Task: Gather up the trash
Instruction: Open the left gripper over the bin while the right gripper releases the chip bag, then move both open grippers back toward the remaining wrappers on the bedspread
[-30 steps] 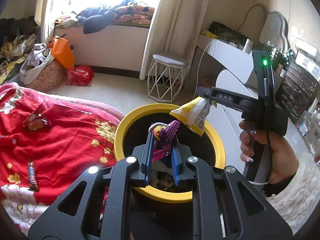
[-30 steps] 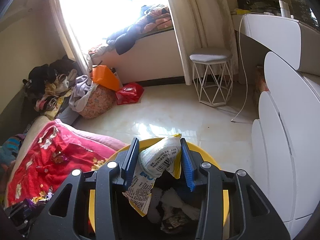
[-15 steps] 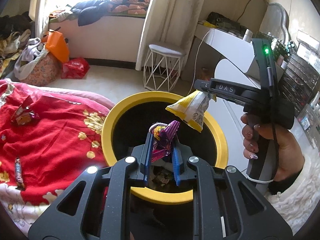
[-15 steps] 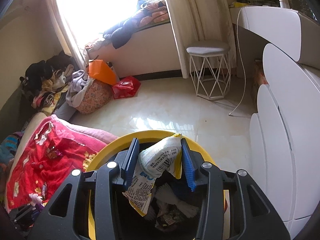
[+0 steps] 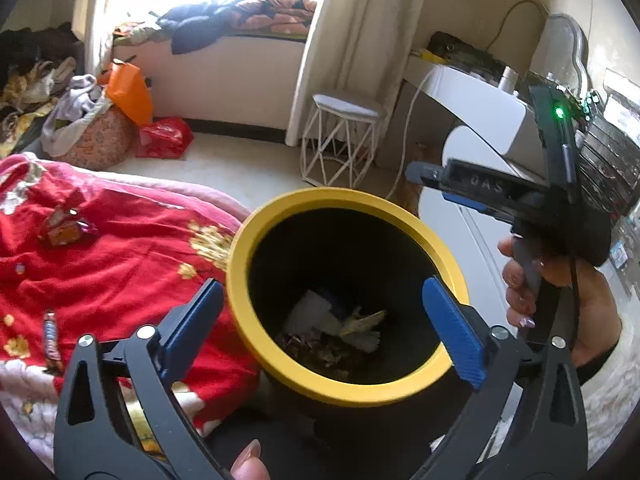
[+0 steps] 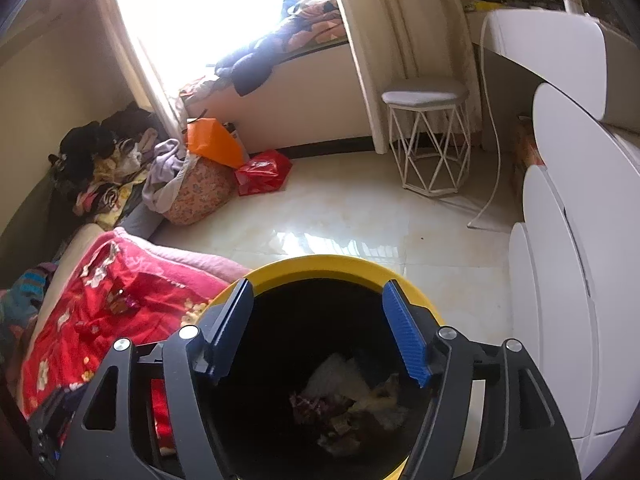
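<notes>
Left wrist view: both the left gripper [image 5: 324, 312] and right gripper [image 6: 316, 328], just opened, are held empty over the bin [image 5: 436, 236]; wrappers [image 5: 60, 232] left on the near blanket [image 5: 120, 272] could be missed.

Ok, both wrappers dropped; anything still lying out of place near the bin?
Yes. A candy bar and a crumpled wrapper lie on the red blanket, outside the yellow-rimmed bin.
</notes>
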The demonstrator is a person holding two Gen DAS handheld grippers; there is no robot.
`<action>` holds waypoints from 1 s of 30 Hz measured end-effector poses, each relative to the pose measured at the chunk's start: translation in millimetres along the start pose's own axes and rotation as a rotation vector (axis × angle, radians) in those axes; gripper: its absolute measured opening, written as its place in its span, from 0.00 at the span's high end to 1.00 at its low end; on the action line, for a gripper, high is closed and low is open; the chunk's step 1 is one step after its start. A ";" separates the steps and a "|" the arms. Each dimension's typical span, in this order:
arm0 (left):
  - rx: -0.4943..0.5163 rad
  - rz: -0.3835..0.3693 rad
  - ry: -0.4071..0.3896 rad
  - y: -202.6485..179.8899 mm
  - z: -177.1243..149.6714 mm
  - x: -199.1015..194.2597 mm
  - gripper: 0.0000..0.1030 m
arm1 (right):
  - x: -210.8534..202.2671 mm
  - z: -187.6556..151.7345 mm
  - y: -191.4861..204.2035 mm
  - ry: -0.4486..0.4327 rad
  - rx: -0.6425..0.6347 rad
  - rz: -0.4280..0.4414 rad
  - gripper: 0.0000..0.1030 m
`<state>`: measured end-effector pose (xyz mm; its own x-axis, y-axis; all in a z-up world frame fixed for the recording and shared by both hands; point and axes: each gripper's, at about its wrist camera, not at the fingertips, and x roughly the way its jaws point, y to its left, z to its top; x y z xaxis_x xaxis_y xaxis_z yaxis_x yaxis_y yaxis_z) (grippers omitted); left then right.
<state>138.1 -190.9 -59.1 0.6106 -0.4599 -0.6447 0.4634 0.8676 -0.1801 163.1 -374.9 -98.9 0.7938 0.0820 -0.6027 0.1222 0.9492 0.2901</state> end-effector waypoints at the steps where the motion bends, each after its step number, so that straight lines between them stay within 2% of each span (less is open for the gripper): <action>1: 0.000 0.010 -0.008 1.4 0.2 -2.6 0.11 | -2.0 -0.7 3.7 -0.002 -0.012 0.006 0.34; 20: -0.077 0.166 -0.169 45.9 11.2 -71.2 0.11 | -31.8 -0.4 72.9 -0.046 -0.178 0.119 0.32; 30: -0.127 0.216 -0.211 73.6 8.8 -97.8 0.11 | -35.2 -3.2 118.5 -0.048 -0.264 0.174 0.32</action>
<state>118.1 -83.7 -2.7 0.8119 -0.2801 -0.5122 0.2332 0.9599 -0.1554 147.7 -264.3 -45.6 0.8170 0.2418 -0.5235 -0.1718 0.9687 0.1793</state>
